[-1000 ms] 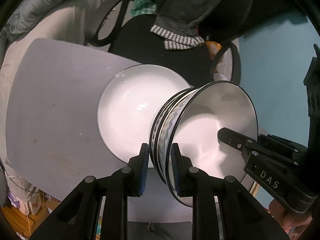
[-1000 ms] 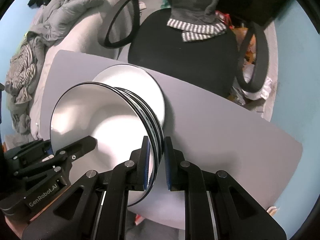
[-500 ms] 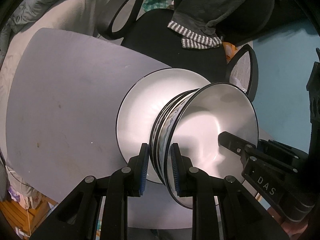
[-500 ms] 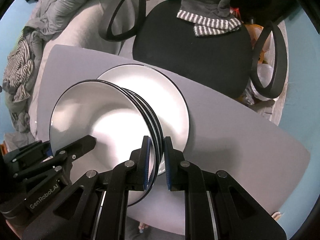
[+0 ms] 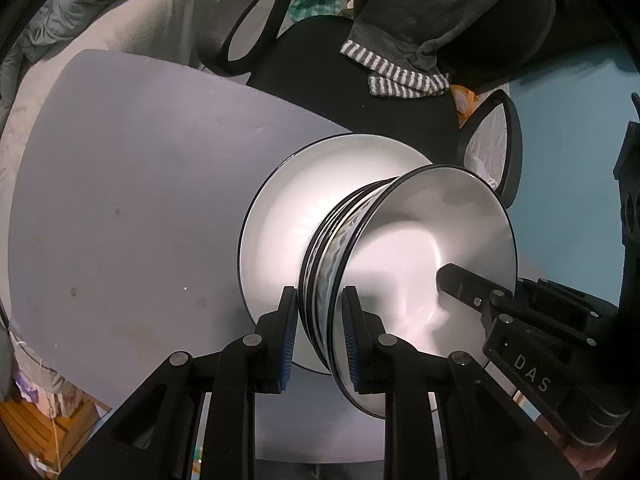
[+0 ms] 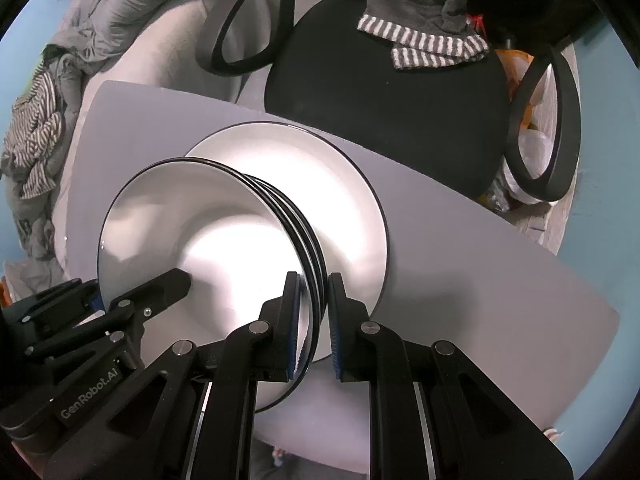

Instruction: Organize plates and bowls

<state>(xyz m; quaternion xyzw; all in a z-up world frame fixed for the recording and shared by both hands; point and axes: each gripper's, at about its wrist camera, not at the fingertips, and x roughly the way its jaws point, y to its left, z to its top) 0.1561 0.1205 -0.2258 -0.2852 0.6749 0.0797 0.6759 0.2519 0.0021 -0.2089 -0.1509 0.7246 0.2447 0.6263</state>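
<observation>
A stack of white bowls [image 5: 420, 248] with black rims and a blue-grey pattern outside sits inside a large white plate [image 5: 296, 216] on the grey table [image 5: 120, 208]. My left gripper [image 5: 320, 336] is shut on the near rim of the stack, one finger inside and one outside. On the opposite rim my right gripper [image 6: 314, 320] is shut on the bowl stack [image 6: 192, 232] in the same way, above the plate [image 6: 344, 200]. Each gripper's finger shows inside the top bowl in the other's view. The bowls' undersides are hidden.
A black office chair [image 6: 380, 100] with looped armrests stands behind the table [image 6: 460, 264], a grey striped garment [image 6: 432, 40] draped on it. Grey bedding and clothes [image 6: 100, 20] lie at the far left. Blue wall at right.
Both grippers, still holding the bowl stack, have come down; the plate and table now look larger and closer, and the stack has sunk into the plate.
</observation>
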